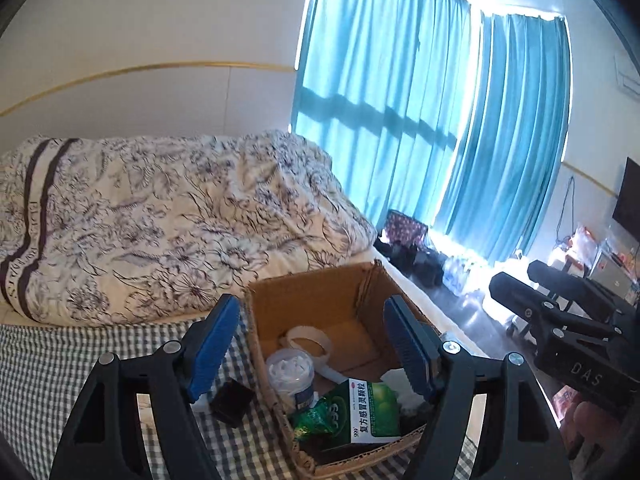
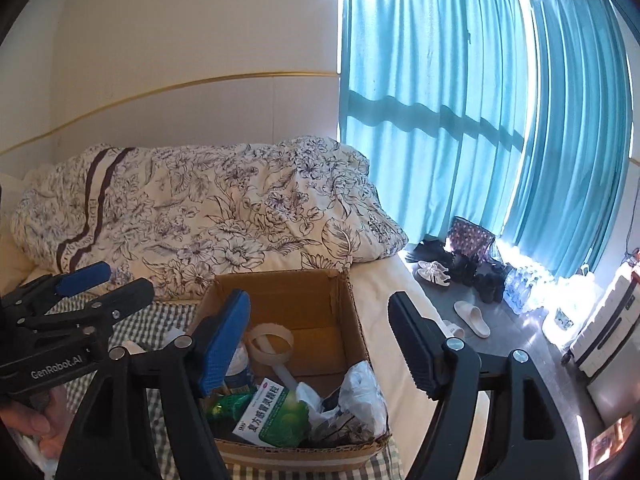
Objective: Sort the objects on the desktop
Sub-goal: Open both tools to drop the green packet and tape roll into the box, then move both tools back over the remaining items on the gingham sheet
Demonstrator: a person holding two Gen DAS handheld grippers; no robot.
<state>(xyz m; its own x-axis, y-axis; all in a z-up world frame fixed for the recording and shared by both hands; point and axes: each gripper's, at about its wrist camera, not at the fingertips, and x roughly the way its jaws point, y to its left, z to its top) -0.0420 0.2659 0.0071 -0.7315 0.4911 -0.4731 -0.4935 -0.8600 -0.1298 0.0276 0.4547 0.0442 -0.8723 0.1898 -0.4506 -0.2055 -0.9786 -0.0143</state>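
On the bed (image 1: 120, 208) the box (image 1: 320, 300) already holds the medicine pack (image 1: 376, 412), jar (image 1: 290, 372) and tape (image 1: 308, 340), so either claw, left (image 1: 308, 352) and right (image 2: 320, 344) both apart and empty, should probably drop squarely over the black block (image 1: 232, 400) beside it.

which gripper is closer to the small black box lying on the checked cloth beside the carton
Left. The left gripper hangs open above the carton's left wall, and the small black box lies just under its left finger. The right gripper is open over the carton's right side, farther off.
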